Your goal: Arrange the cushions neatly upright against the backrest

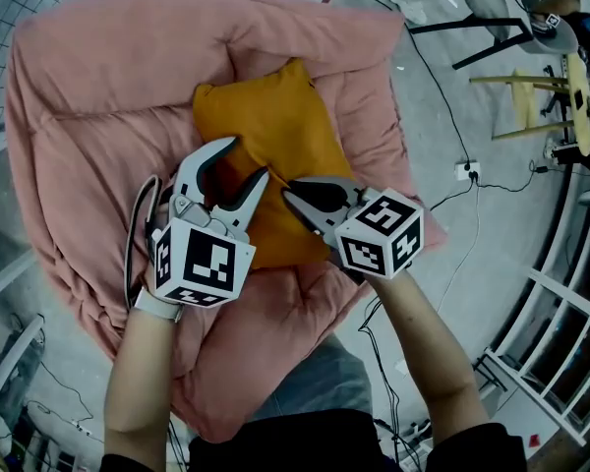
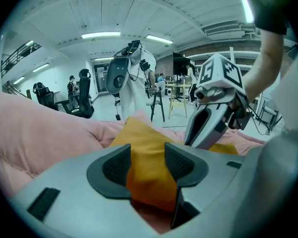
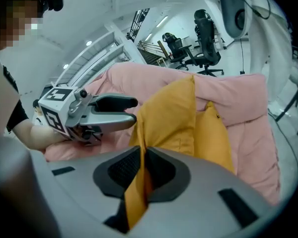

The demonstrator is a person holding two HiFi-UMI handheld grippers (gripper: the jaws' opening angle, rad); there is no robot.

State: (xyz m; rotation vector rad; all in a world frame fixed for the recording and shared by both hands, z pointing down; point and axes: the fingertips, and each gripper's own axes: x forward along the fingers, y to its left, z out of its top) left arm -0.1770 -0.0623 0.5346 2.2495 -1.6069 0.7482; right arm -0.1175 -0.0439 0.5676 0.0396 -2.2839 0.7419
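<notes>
- The orange cushion (image 1: pixel 265 126) is soft and a bit crumpled. It lies in the middle of the pink sofa (image 1: pixel 88 165).
- Its far end rests against the sofa's puffy back.

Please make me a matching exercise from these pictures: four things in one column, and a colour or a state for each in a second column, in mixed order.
Things:
1. cushion
2. seat
3. left tool
4. right tool

Colour or state:
A. pink
B. shut on a thin edge of fabric
C. orange
D. shut on a thick fold of fabric

Pairs: 1-C, 2-A, 3-D, 4-B
</notes>
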